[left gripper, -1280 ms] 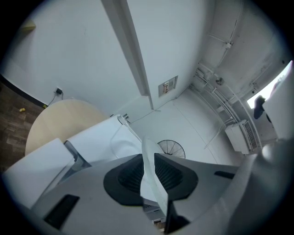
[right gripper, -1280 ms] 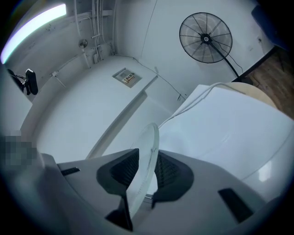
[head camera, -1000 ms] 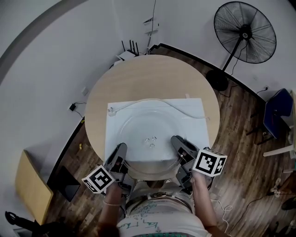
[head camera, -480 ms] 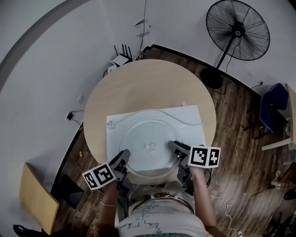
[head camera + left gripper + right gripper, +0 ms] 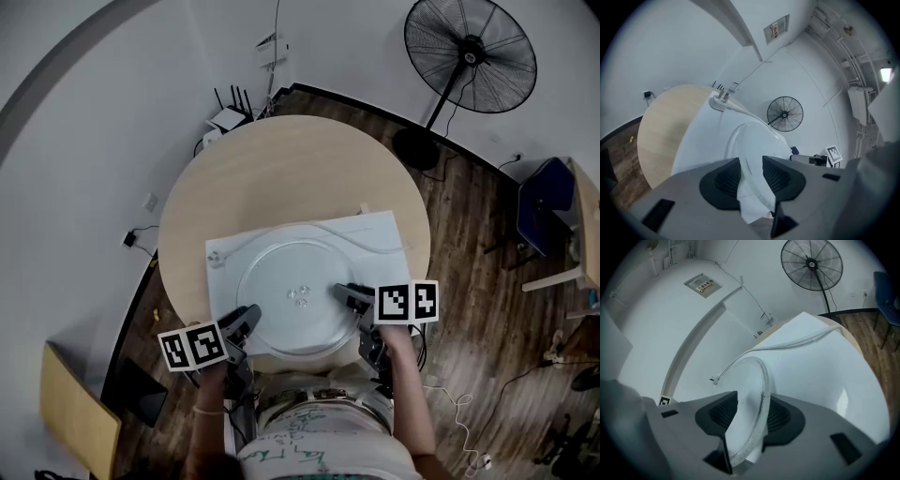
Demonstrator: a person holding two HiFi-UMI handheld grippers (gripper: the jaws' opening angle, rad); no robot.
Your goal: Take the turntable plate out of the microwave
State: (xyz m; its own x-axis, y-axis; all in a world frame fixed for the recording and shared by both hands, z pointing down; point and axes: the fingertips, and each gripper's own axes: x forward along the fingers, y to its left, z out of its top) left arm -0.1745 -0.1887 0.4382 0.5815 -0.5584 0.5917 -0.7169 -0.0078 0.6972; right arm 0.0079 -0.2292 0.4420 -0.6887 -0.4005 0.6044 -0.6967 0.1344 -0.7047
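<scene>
The clear glass turntable plate (image 5: 295,295) lies flat on the white microwave top (image 5: 375,234), its near rim past the front edge. My left gripper (image 5: 246,319) is at the plate's near left rim and my right gripper (image 5: 349,295) at its near right rim. In the left gripper view the plate (image 5: 754,145) runs its thin rim between the left gripper's (image 5: 751,176) pads, with a gap on each side. In the right gripper view the plate (image 5: 745,394) passes through the right gripper (image 5: 752,416), loose between the pads. Both pairs of jaws have just been opening and stand open around the rim.
The microwave stands on a round wooden table (image 5: 281,169). A white cord (image 5: 375,246) lies across its top behind the plate. A standing fan (image 5: 469,56) is at the far right, a router (image 5: 228,117) by the wall, a blue chair (image 5: 539,211) at the right.
The plate has come down and now lies flat on the white top. Both grippers have sunk with it and tipped, and their marker cubes have turned.
</scene>
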